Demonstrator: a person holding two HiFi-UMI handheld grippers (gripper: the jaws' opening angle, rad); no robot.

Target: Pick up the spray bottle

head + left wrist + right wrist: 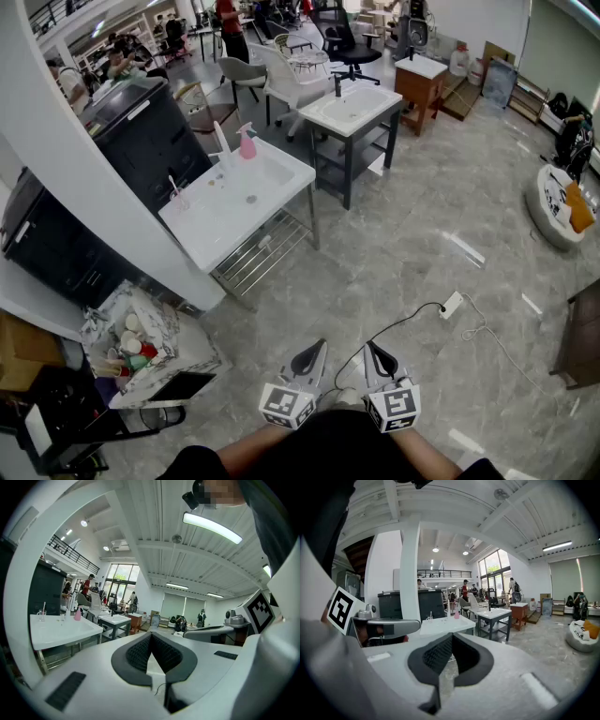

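**tilefan:** ok so what are the two grippers actually doing here?

**rigwatcher:** not much tbh. The left gripper (151, 637) is clenched, pads pressed tip to tip with nothing caught between them. Same deal with the right gripper (451, 638): jaws together, empty. In the head view they sit low in front of the person, side by side, pointing out over the grey marble-look floor (422, 234).

**tilefan:** and the spray bottle?

**rigwatcher:** the pink spray bottle (247, 142) is well apart from both grippers. It's standing upright at the far corner of a white sink table (211, 234). At the left end of that table there's a clear cup (176, 198) with a thin stick-like thing in it; can't tell if that's a straw or a toothbrush. There's a wire shelf (253, 258) under the top. A black cabinet (141, 136) stands just behind the table, and a second white sink table (349, 112) sits further back. Closer in, a white power strip (451, 304) lies on the floor, with its black cable curling toward the grippers.
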